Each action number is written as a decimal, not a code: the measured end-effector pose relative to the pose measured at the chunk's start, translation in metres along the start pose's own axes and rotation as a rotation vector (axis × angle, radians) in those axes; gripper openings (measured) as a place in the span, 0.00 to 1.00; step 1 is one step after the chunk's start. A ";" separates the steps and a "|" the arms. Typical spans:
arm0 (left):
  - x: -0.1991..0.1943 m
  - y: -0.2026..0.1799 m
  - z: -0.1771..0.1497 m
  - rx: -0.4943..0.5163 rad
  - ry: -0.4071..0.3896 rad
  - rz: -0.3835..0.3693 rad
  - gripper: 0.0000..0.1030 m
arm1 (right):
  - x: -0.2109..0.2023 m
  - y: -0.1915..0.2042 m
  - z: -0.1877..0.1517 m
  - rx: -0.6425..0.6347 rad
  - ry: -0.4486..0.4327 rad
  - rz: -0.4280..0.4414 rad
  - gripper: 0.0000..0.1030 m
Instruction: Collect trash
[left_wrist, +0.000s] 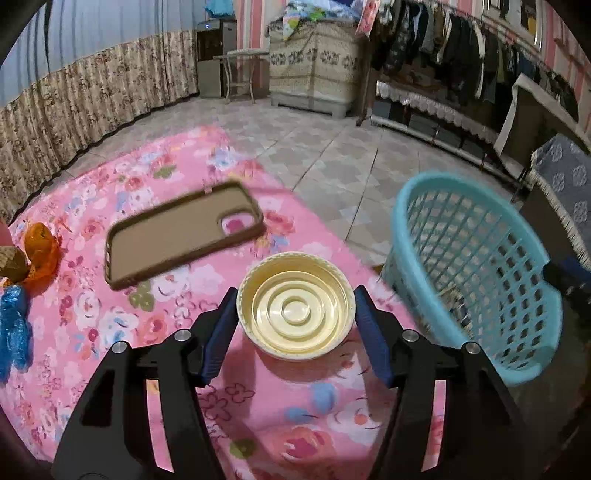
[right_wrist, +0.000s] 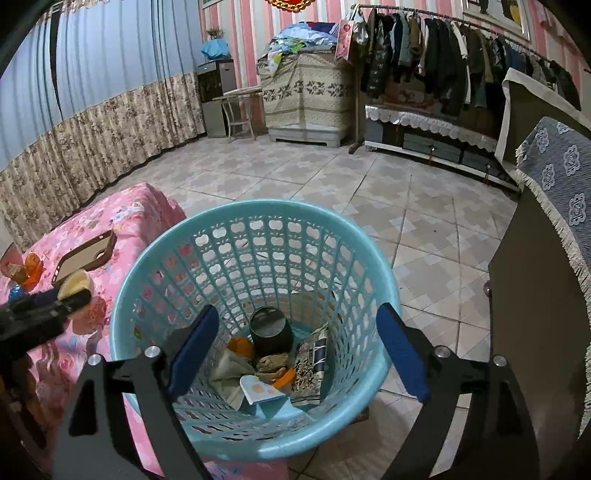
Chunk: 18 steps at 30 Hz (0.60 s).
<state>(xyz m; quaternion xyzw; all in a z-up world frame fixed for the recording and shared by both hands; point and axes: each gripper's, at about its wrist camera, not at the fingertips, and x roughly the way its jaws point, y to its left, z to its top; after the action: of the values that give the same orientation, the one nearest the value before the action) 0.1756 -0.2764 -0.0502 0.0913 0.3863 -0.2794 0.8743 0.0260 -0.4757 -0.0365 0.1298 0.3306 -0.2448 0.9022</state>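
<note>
Trash lid (left_wrist: 296, 307) is pinched by left tongs (left_wrist: 295, 314); right tongs (right_wrist: 299, 347) hang spread above basket (right_wrist: 384, 280).

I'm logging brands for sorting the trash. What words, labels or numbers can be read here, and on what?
None can be read.
Printed wrapper in the blue basket: pattern only, no legible words.
Pale lid between the left tongs: plain.
Brown phone case: blurred, no visible text.

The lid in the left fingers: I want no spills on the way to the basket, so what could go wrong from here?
1. The fingers pinch only the lid's round rim; it might slip out.
2. The lid could land on the phone case or miss the basket.
</note>
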 end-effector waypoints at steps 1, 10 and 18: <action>-0.006 -0.003 0.004 0.002 -0.019 -0.007 0.59 | -0.001 -0.001 -0.001 0.001 -0.002 -0.002 0.83; -0.024 -0.077 0.026 0.143 -0.110 -0.094 0.59 | -0.016 -0.028 -0.007 0.055 -0.025 -0.036 0.83; -0.008 -0.117 0.038 0.205 -0.095 -0.151 0.60 | -0.018 -0.051 -0.007 0.103 -0.020 -0.059 0.83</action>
<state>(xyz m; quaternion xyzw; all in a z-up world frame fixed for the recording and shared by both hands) 0.1295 -0.3841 -0.0112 0.1375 0.3199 -0.3866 0.8540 -0.0164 -0.5095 -0.0335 0.1636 0.3125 -0.2892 0.8899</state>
